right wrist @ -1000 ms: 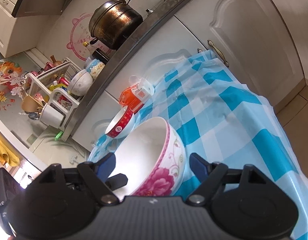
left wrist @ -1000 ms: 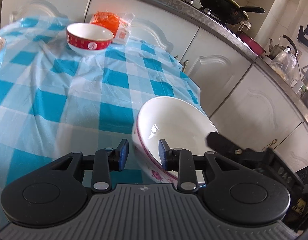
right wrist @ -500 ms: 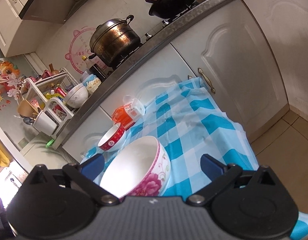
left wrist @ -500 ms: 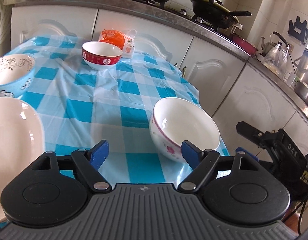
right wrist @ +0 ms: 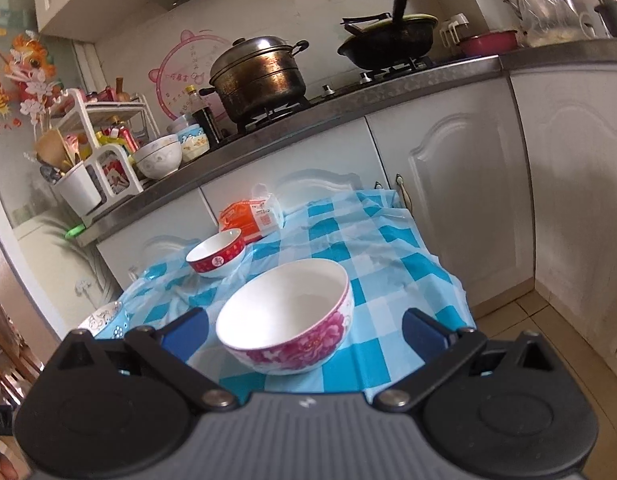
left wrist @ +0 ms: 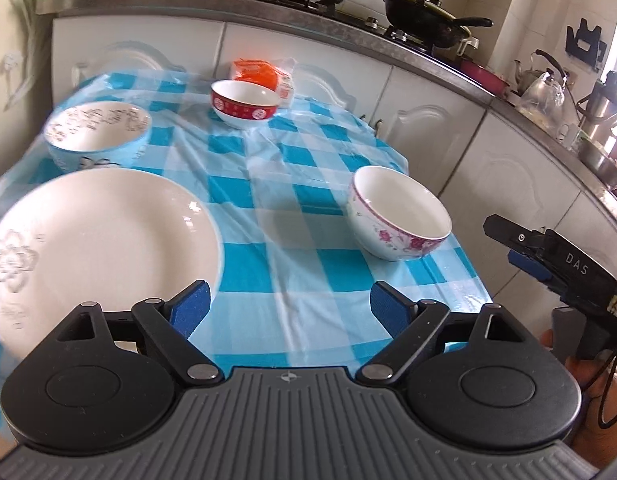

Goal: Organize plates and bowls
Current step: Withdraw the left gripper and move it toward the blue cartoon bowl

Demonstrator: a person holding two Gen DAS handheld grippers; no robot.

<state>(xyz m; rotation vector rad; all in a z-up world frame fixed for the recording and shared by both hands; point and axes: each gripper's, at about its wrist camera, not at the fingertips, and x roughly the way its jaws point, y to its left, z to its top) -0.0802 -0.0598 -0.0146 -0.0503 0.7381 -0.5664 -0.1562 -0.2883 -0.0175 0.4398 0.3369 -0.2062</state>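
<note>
Fingers (left wrist: 187, 305) spread wide; three bowls (left wrist: 399, 213), one plate (left wrist: 100, 236).

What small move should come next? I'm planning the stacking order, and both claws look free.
Probably bring the left claw to the white plate beside it. Both claws have just been opening and hold nothing; the floral bowl stands alone on the checked cloth, as do the red bowl and blue bowl. The plate would make a stable base.
</note>
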